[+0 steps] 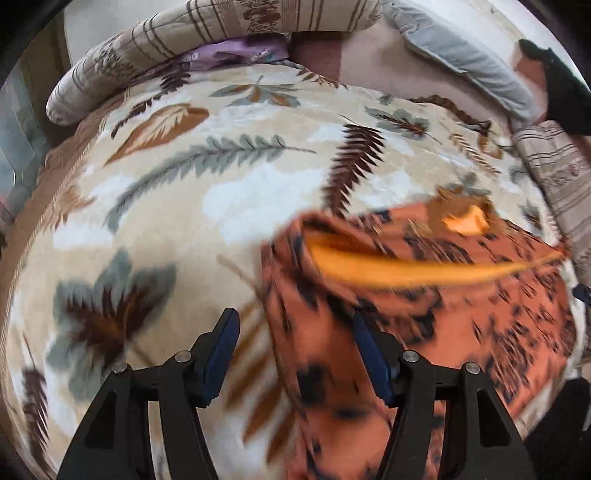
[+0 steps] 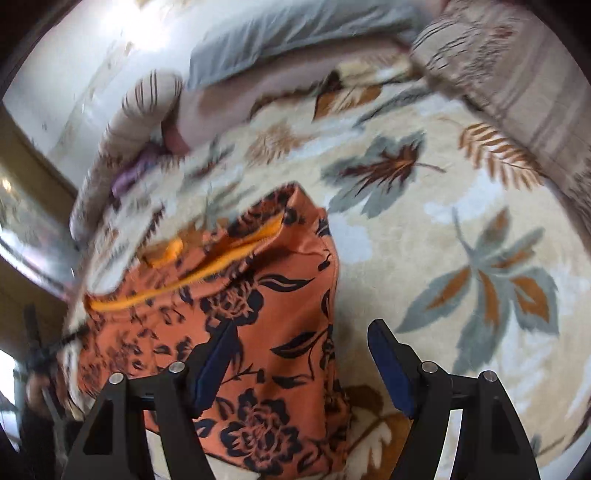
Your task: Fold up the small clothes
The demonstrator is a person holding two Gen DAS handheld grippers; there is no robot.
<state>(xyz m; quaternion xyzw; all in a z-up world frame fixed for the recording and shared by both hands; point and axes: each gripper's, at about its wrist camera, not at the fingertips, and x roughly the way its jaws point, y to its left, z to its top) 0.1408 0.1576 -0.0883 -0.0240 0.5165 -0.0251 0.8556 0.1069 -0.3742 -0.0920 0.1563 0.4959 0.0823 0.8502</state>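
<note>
A small orange garment (image 1: 424,314) with a dark floral print and a yellow-orange waistband lies on the leaf-patterned blanket (image 1: 221,192). In the left wrist view it fills the lower right, and my left gripper (image 1: 295,325) is open and empty above its left edge. In the right wrist view the garment (image 2: 258,314) lies at lower centre-left on the blanket (image 2: 443,221). My right gripper (image 2: 303,339) is open and empty above the garment's right edge. Both views are motion-blurred.
Striped beige pillows (image 1: 229,22) and a grey pillow (image 1: 461,51) line the far edge of the bed. A purple cloth (image 1: 236,51) lies under the pillows. A striped pillow (image 2: 517,81) sits at the upper right in the right wrist view.
</note>
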